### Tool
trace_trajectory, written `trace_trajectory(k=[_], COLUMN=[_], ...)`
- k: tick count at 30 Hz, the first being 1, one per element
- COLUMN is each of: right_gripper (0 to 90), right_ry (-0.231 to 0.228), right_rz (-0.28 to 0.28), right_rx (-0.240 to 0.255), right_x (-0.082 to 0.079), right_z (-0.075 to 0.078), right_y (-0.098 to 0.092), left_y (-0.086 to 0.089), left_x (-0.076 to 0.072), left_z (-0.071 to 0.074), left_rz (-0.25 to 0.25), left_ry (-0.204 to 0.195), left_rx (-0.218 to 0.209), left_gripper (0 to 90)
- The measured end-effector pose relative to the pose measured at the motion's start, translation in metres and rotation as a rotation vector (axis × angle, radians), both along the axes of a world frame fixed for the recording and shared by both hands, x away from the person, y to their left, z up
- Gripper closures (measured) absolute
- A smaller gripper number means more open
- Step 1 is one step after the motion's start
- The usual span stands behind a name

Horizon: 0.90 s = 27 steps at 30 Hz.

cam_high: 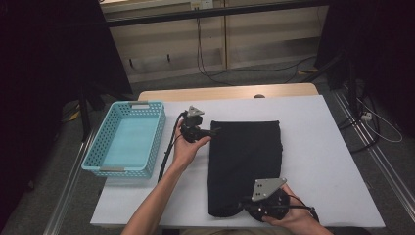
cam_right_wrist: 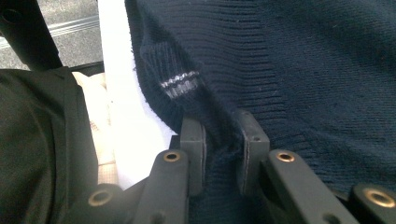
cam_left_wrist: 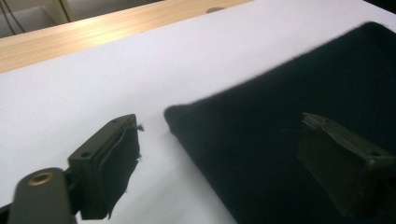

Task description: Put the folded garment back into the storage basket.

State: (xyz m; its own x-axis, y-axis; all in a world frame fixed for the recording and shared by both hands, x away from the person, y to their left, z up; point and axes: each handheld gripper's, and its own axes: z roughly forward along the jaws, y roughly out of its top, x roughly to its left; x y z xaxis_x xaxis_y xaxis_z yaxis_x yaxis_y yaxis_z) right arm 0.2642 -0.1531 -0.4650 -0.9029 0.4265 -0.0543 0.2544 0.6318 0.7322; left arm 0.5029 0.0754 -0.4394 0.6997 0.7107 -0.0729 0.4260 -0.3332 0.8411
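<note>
Sweater [cam_high: 244, 164], dark knit, lies folded flat mid-table, long axis running from the near edge toward the far edge, ribbed cuff at the near-left corner. Right gripper [cam_right_wrist: 223, 154] pinches the knit at that near edge, jaws pressed onto the fabric. Left gripper [cam_left_wrist: 224, 158] stands spread at the far-left corner of the sweater, nothing gripped. Likely step: securing both ends for a fold or lift. Next move calls for the left jaws to close on that corner. Basket [cam_high: 105, 169] sits near the table's left edge.
</note>
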Motion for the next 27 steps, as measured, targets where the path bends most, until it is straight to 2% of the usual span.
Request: trace_trajectory(k=[2,6,8,10,11,13,17,22,23,27], right_gripper=[76.3,76.3,76.3,76.3,76.3,76.2,76.2,76.2,76.2,76.2], right_ry=[0.000,-0.002,-0.002,-0.002,-0.001,-0.003,-0.003,-0.004,-0.005,-0.006], right_rz=[-0.001,0.000,0.002,0.003,0.002,0.002,0.003,0.002,0.002,0.003], right_rx=[0.000,-0.001,-0.001,0.001,0.002,0.000,-0.002,-0.005,-0.005,-0.006], right_x=[0.000,0.000,0.000,0.000,0.000,0.000,0.000,0.000,0.000,0.000], right_z=[0.000,0.000,0.000,0.000,0.000,0.000,0.000,0.000,0.000,0.000], right_y=[0.000,0.000,0.000,0.000,0.000,0.000,0.000,0.000,0.000,0.000], left_y=[-0.003,-0.008,-0.010,-0.013,-0.011,-0.010,-0.009,-0.010,-0.012,-0.013], left_x=[0.007,0.017,0.020,0.022,0.024,0.027,0.031,0.034,0.034,0.033], left_z=[-0.003,-0.009,-0.010,-0.013,-0.014,-0.017,-0.023,-0.030,-0.032,-0.032], left_rz=[0.018,0.039,0.022,0.044,0.036,0.042,0.040,0.038,0.041,0.032], left_ry=[0.024,0.042,0.036,0.045,0.050,0.074,0.105,0.148,0.149,0.137], left_rx=[-0.003,-0.001,0.039,0.029,0.041,0.000,0.013,0.008,-0.002,0.025], left_gripper=[15.5,20.1,26.2,30.2,31.7,32.2,35.0,38.6,39.9,41.1])
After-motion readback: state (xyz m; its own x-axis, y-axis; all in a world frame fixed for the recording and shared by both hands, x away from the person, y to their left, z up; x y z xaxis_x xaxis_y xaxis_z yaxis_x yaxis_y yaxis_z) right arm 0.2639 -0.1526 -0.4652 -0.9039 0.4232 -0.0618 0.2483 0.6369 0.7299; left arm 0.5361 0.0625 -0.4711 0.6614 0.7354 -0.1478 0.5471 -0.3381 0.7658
